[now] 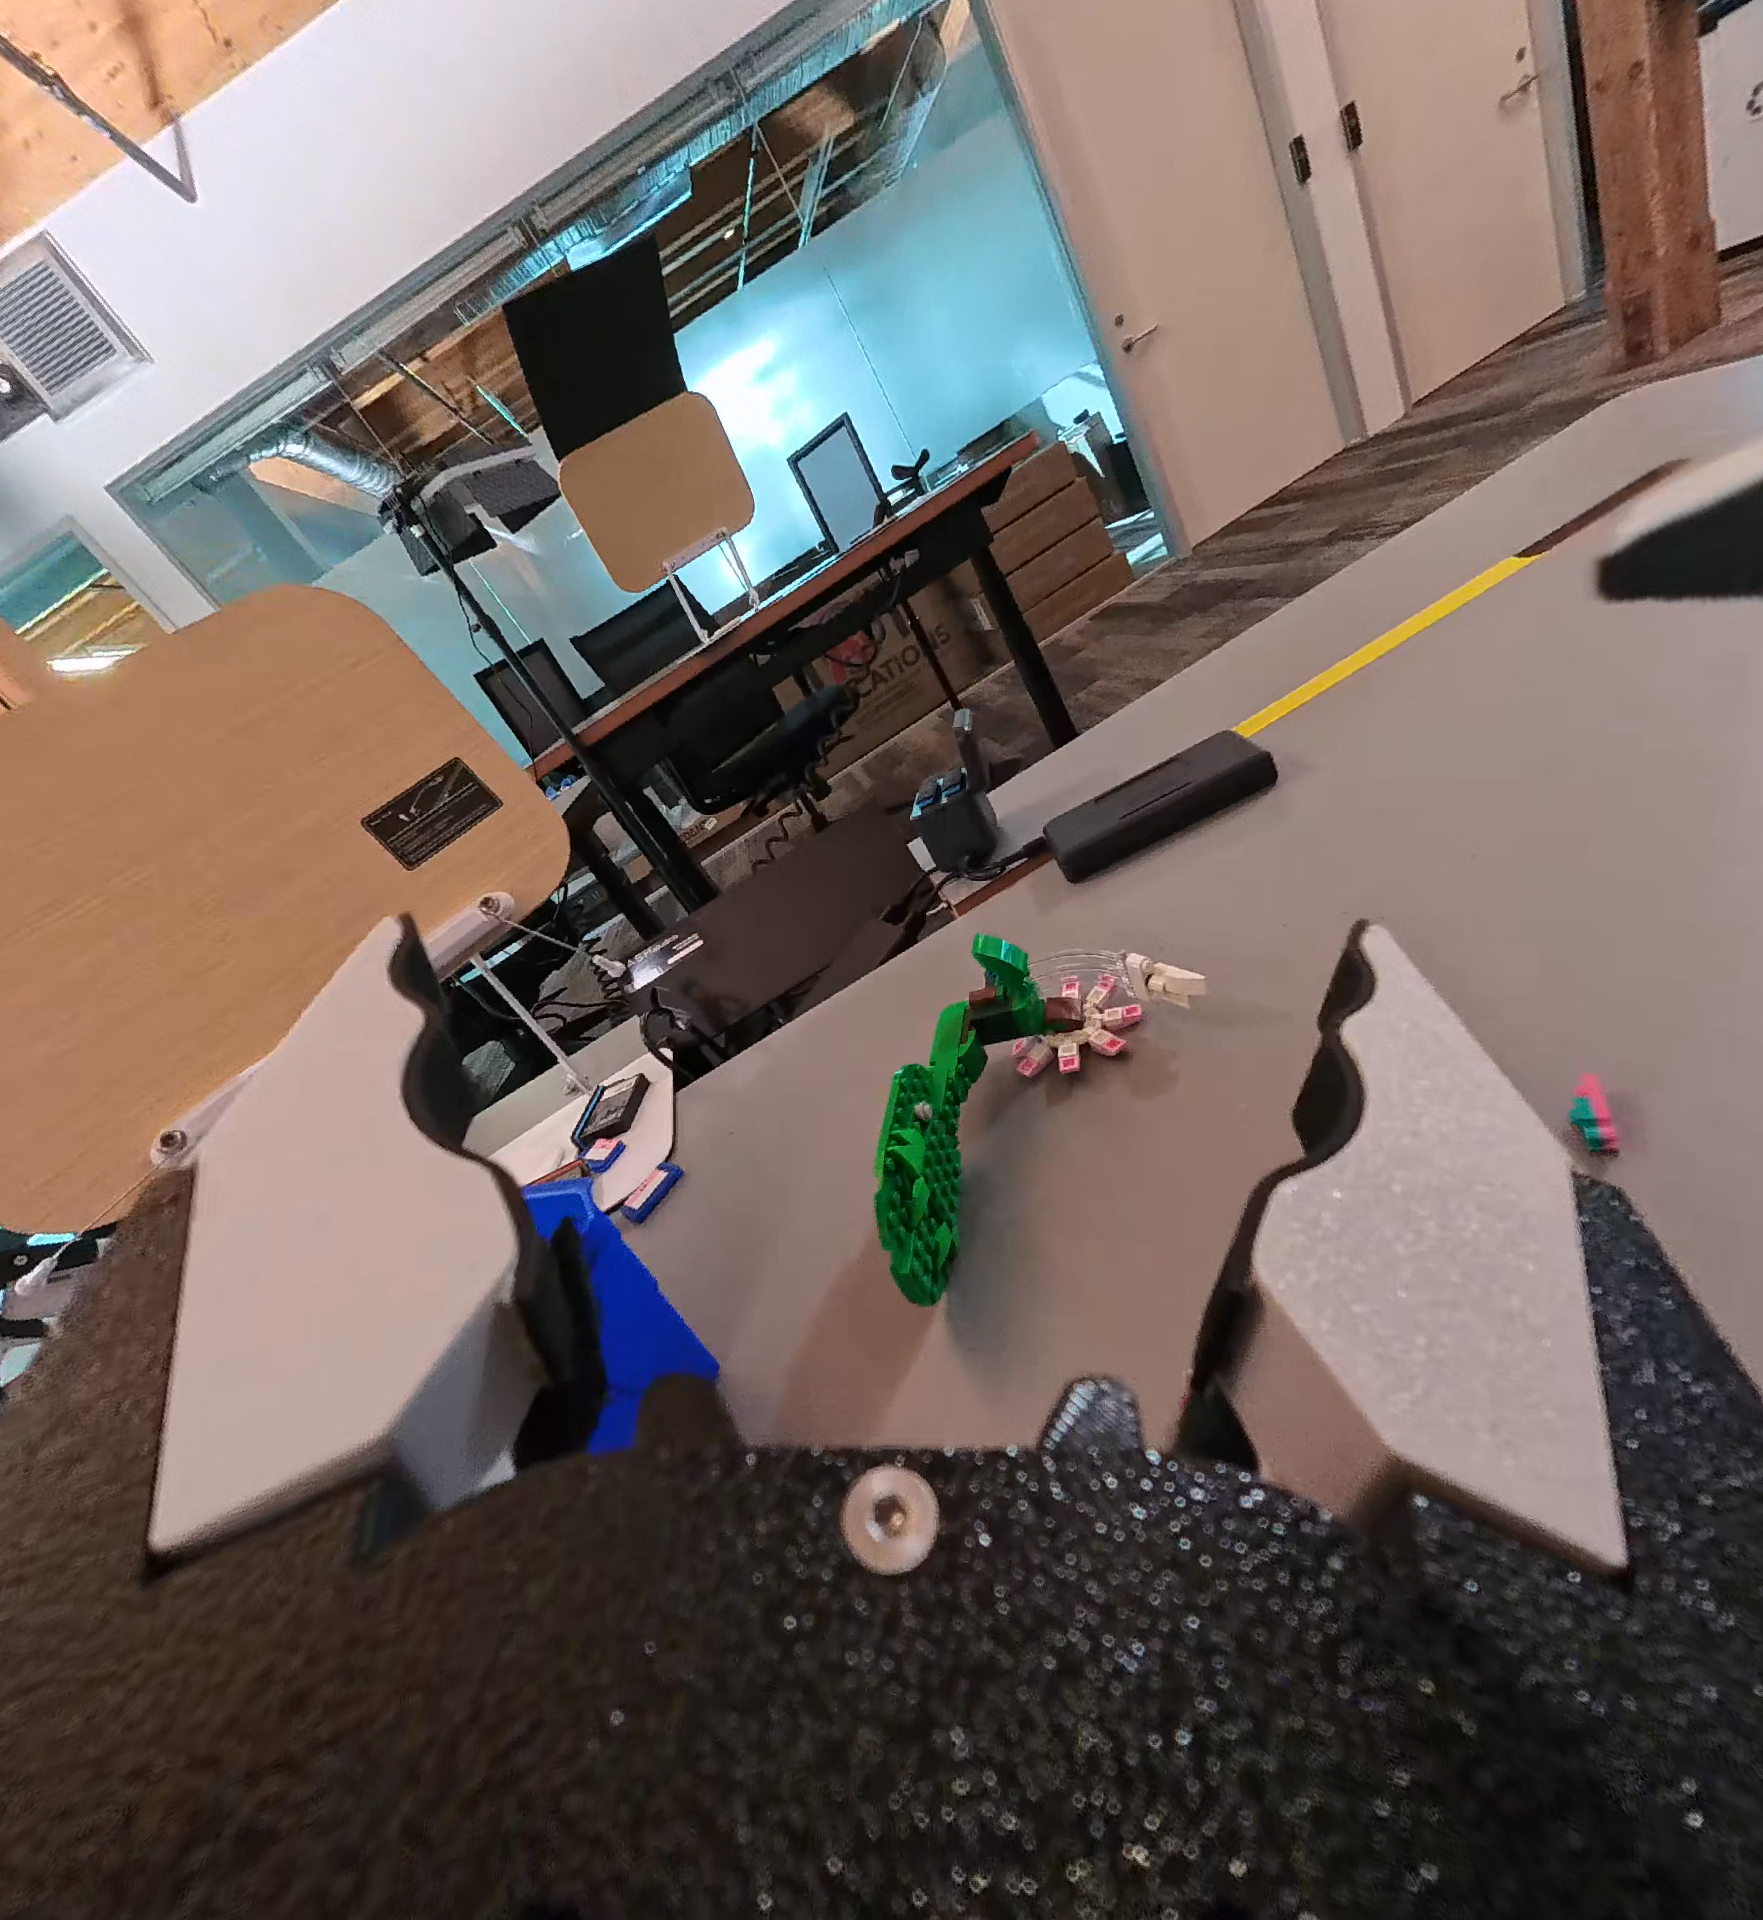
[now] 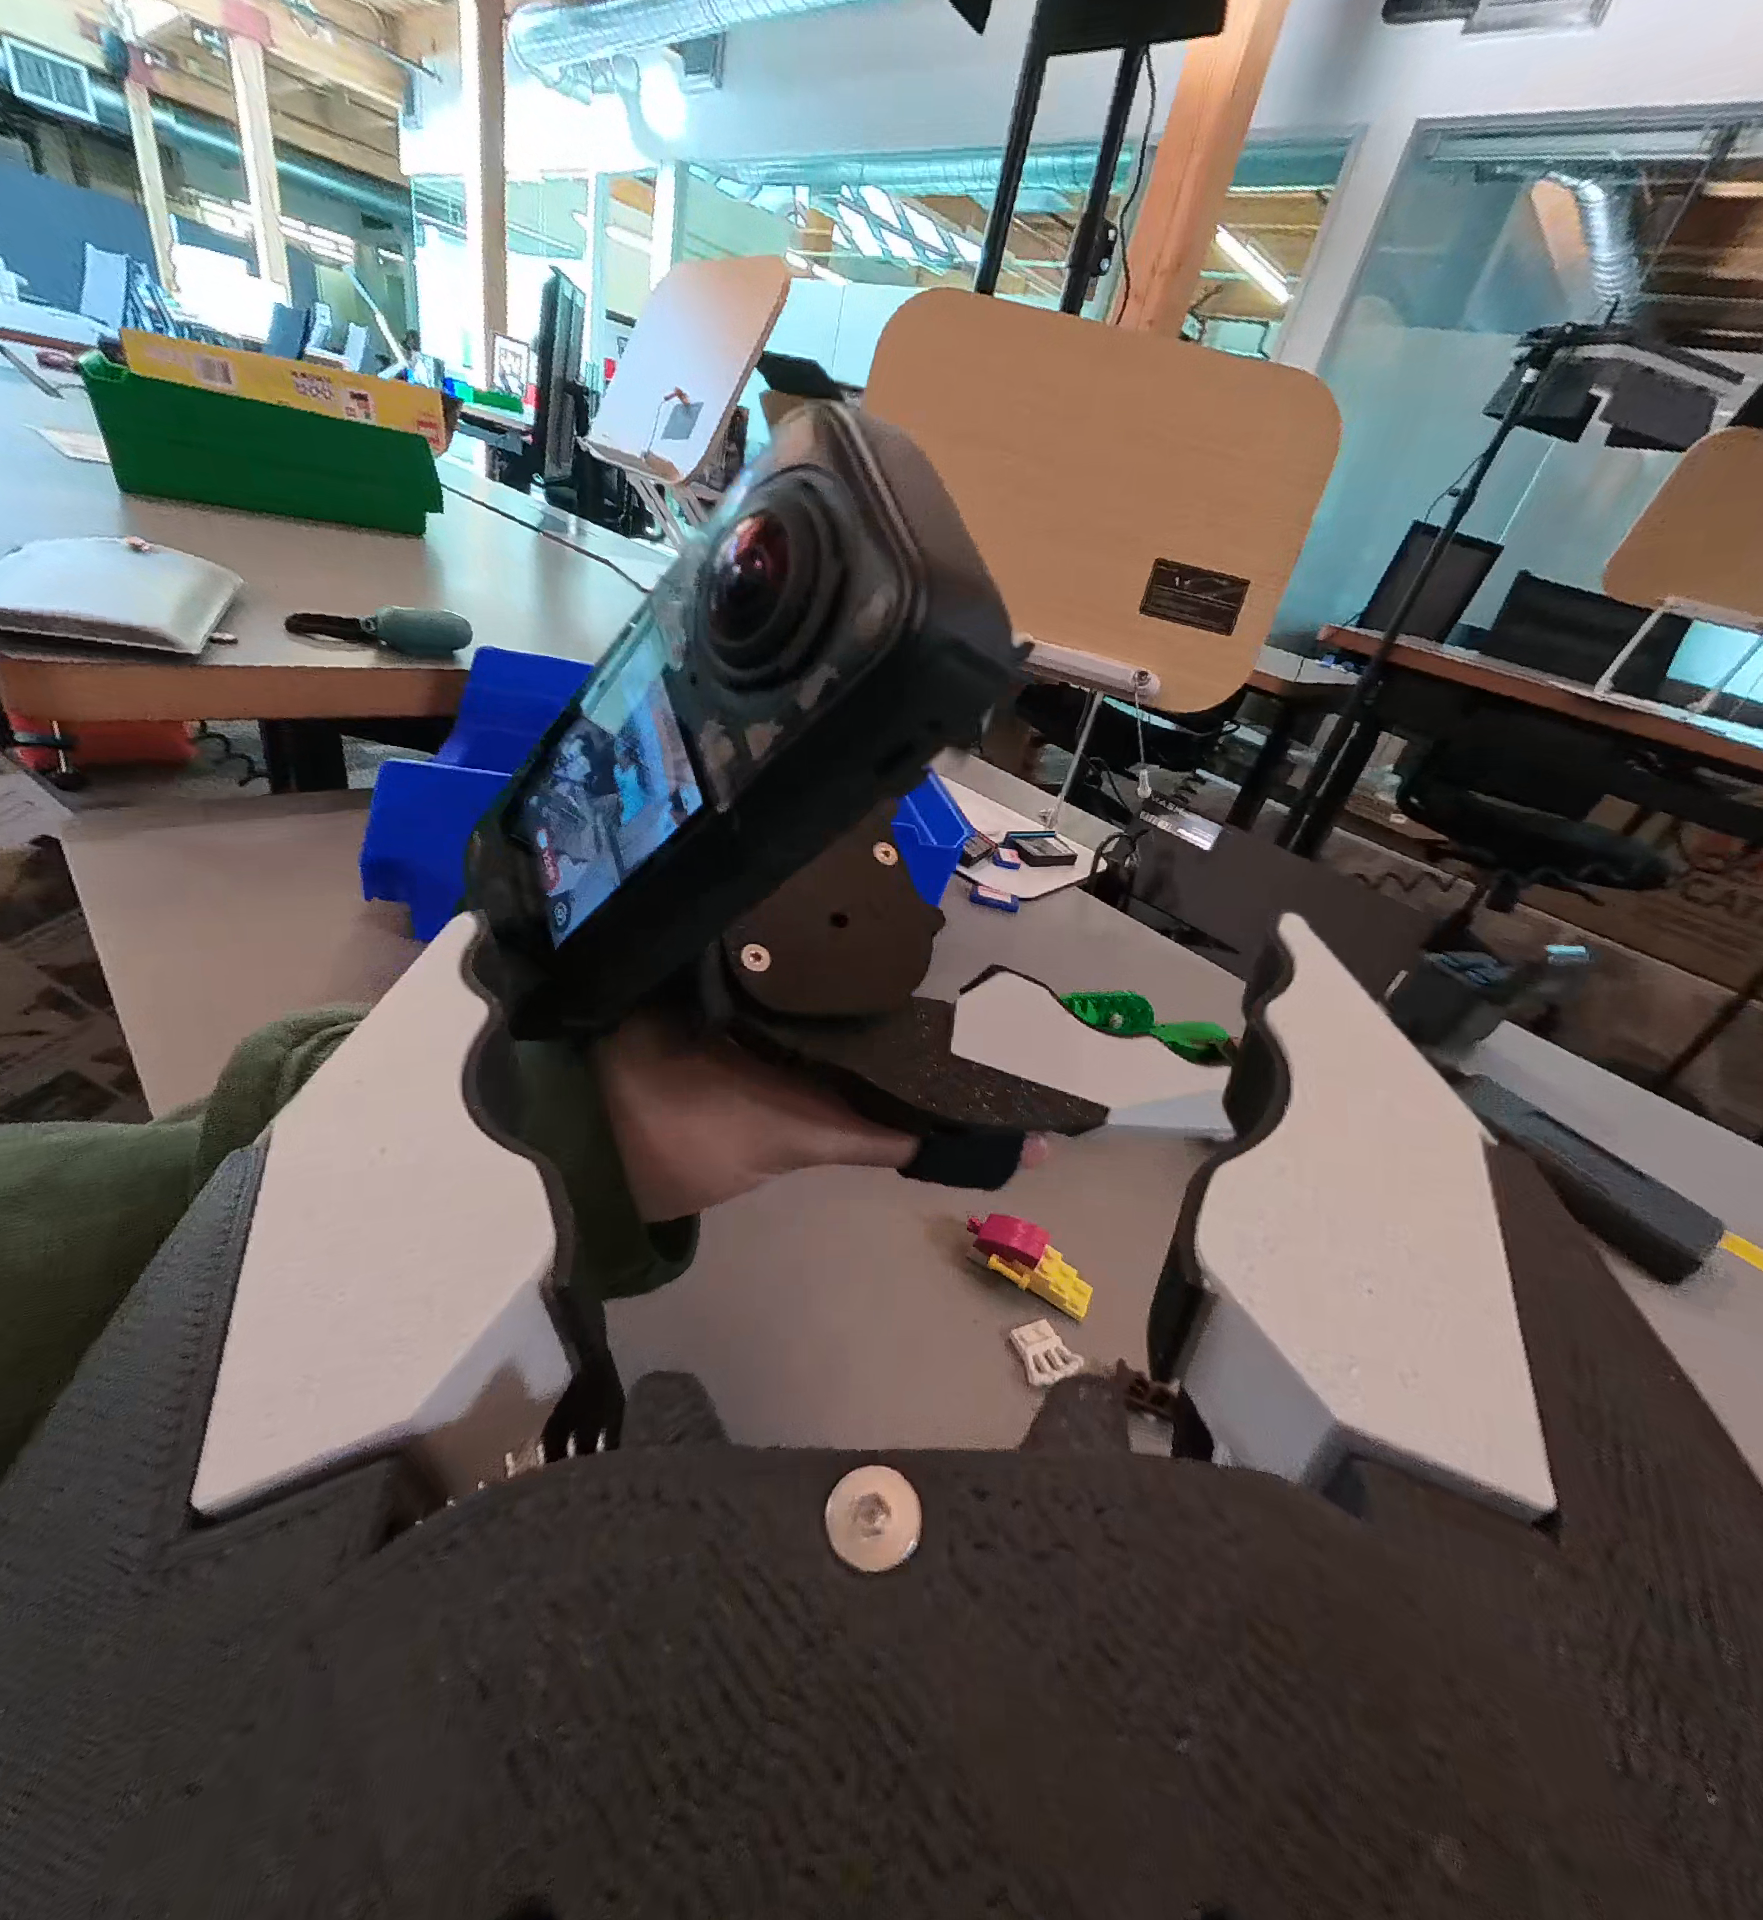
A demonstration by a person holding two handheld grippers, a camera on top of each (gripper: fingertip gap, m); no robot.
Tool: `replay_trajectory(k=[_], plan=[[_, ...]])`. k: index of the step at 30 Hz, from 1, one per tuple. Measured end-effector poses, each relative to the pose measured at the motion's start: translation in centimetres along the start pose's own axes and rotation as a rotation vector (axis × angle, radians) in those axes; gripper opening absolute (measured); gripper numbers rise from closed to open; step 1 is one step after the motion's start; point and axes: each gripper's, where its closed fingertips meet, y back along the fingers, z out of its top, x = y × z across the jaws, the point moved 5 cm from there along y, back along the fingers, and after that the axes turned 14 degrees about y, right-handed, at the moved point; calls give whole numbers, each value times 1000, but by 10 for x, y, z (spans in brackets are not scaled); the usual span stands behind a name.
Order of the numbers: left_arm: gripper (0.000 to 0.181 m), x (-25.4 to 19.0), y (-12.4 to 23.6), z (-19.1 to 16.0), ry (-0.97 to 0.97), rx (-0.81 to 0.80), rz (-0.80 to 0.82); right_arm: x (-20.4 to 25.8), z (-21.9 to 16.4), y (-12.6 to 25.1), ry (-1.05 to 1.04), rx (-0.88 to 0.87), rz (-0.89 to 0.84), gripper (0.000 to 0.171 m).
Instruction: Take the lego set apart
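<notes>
A green lego plant piece (image 1: pixel 924 1164) stands on the grey table (image 1: pixel 1479 883), joined to a pink and white flower part (image 1: pixel 1074 1029) behind it. My left gripper (image 1: pixel 882 1049) is open and empty, just short of the green piece. A small pink and teal lego bit (image 1: pixel 1596 1117) lies to the right. In the right wrist view, my right gripper (image 2: pixel 877 1039) is open and empty. Between its fingers lie a magenta and yellow lego piece (image 2: pixel 1028 1259) and a small white piece (image 2: pixel 1043 1351). The green piece (image 2: pixel 1147 1020) shows beyond the other gripper's body.
A blue bin (image 2: pixel 441 810) stands at the table's left edge. A black power bank (image 1: pixel 1163 805) and a small charger box (image 1: pixel 955 821) lie at the back. A yellow tape line (image 1: pixel 1376 644) crosses the table. The other gripper's camera (image 2: pixel 752 675) and a hand (image 2: pixel 742 1122) fill the right view's middle.
</notes>
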Motion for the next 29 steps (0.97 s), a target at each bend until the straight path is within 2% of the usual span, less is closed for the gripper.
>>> replay_trajectory(k=[7, 17, 26, 29], plan=[[159, 5, -2, -5, -63, 27, 33, -4, -6, 0, -70, 28, 5, 141], [159, 37, 3, -10, -218, 60, 250, -3, -14, -4, -181, 56, 47, 140], [159, 38, 5, -7, -244, 41, 268, -3, -15, -6, -214, 42, 60, 140], [159, 39, 8, 2, -253, -13, 287, -3, -15, -6, -193, 37, 58, 148]])
